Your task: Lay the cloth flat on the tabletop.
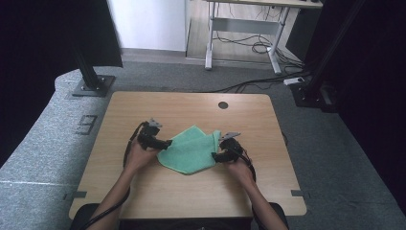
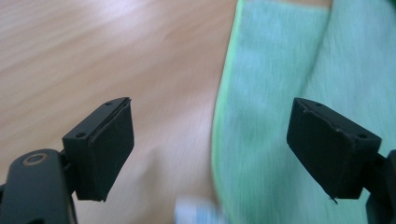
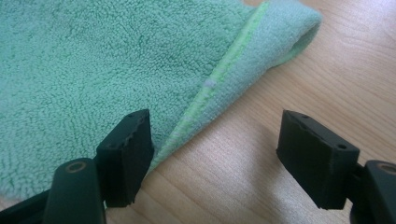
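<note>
Green microfibre cloth [image 1: 190, 151] lies near the middle of the worktop [image 1: 143, 191], partly folded: one layer is turned over another, leaving an uneven outline with a raised point on the far side. Stitched hem runs bright green along the folded edge in the right gripper view.

Left hand-held gripper [image 1: 165, 143] sits at the cloth's left edge, jaws wide and nothing between the pads; in its own view one jaw is over bare wood and the other over cloth, so it straddles the hem [image 2: 219, 140] (picture is motion-blurred, so contact with the fabric cannot be judged).

Right hand-held gripper [image 1: 216, 155] is at the cloth's right edge, jaws likewise apart with nothing gripped; its left pad is over the hem [image 3: 205, 105], the other over wood.

Judgement: both are placed at opposite edges to pick up the cloth for a further fold or to flatten it; neither grasp is made yet.

Worktop is light wood-grain laminate with a round cable port [image 1: 223, 105] near its far edge. Beyond: grey carpet [image 1: 335, 139], a second desk frame [image 1: 244, 33] with loose cables beneath, dark stands either side.
</note>
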Demonstrator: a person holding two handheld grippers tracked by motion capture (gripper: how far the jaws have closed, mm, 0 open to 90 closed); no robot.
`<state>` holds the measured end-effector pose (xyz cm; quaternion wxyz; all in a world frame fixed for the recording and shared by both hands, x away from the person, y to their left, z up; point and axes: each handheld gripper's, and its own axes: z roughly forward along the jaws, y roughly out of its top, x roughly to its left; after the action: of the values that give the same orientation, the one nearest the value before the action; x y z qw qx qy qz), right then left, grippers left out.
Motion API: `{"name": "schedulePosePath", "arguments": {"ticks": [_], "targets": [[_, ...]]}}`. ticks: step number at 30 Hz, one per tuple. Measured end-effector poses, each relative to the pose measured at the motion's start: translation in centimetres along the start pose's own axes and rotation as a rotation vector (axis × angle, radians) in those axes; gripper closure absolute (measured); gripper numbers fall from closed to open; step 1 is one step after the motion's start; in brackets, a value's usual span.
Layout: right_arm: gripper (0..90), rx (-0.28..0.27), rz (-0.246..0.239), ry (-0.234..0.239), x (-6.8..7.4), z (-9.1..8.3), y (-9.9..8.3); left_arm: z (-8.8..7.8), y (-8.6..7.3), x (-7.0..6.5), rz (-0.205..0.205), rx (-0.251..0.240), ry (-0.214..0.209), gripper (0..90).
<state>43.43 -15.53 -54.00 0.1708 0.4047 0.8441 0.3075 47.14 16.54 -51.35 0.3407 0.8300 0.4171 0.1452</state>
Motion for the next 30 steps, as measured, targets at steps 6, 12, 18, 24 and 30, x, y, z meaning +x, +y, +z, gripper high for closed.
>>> {"name": "schedulePosePath", "arguments": {"ticks": [6,12,18,24,30], "targets": [[26.3,0.000,-0.006,0.011,-0.2,-0.4,-0.5,4.5,1.1,-0.9,0.051,0.099,0.035,15.1],[26.4,0.010,0.006,-0.002,-1.1,-1.0,-1.1,3.6,0.9,-0.4,0.032,0.115,0.149,16.3],[27.0,0.018,0.018,-0.025,-1.9,-1.2,-1.3,2.6,0.1,0.1,0.021,0.135,0.170,16.7],[29.4,0.025,0.027,-0.028,-2.2,-1.2,-1.1,1.5,-0.7,-0.7,0.038,0.147,0.176,16.7],[30.7,0.001,0.051,-0.039,-2.8,-1.2,-0.4,0.7,-0.8,-1.0,0.039,0.061,0.098,15.9]]}}
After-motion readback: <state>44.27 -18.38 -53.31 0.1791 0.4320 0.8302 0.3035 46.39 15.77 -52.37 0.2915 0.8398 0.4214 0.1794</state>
